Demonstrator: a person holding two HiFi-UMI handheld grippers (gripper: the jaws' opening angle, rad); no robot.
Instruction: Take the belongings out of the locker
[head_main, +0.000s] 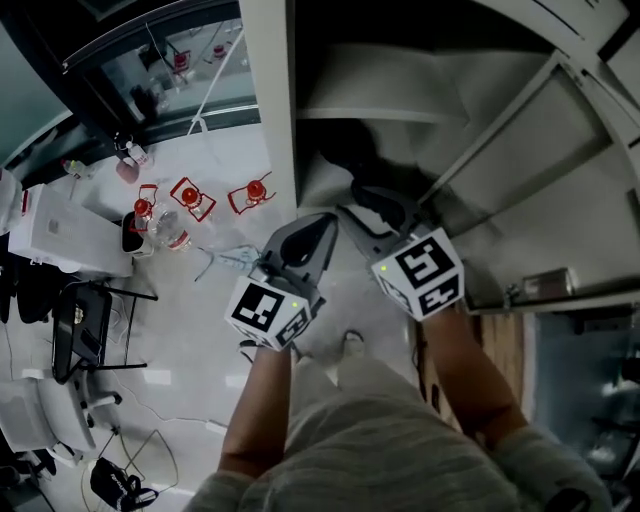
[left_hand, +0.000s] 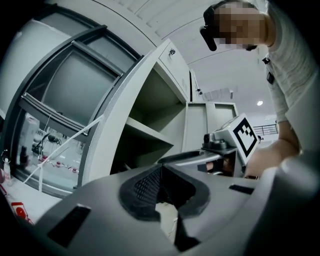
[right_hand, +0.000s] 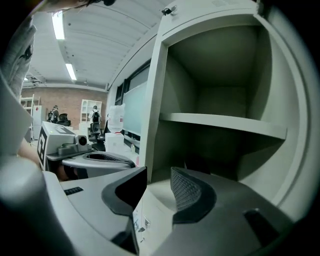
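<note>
Left gripper (left_hand: 160, 168) jaws closed, empty. Right gripper (right_hand: 158, 173) jaws parted, empty, facing the locker (right_hand: 159, 100) mouth. Dark belongings (head_main: 341, 152) lie deep under the shelf (right_hand: 220, 124), indistinct. Risk: blind reach in shadow; jaws may strike the shelf or snatch poorly, dropping it.

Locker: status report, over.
Left gripper shut, empty; right gripper open, empty; both at the open locker. Dark item under the shelf, untouched. Nothing in the way.

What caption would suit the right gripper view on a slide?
Right gripper, jaws apart and empty, faces the open locker and its shelf.
</note>
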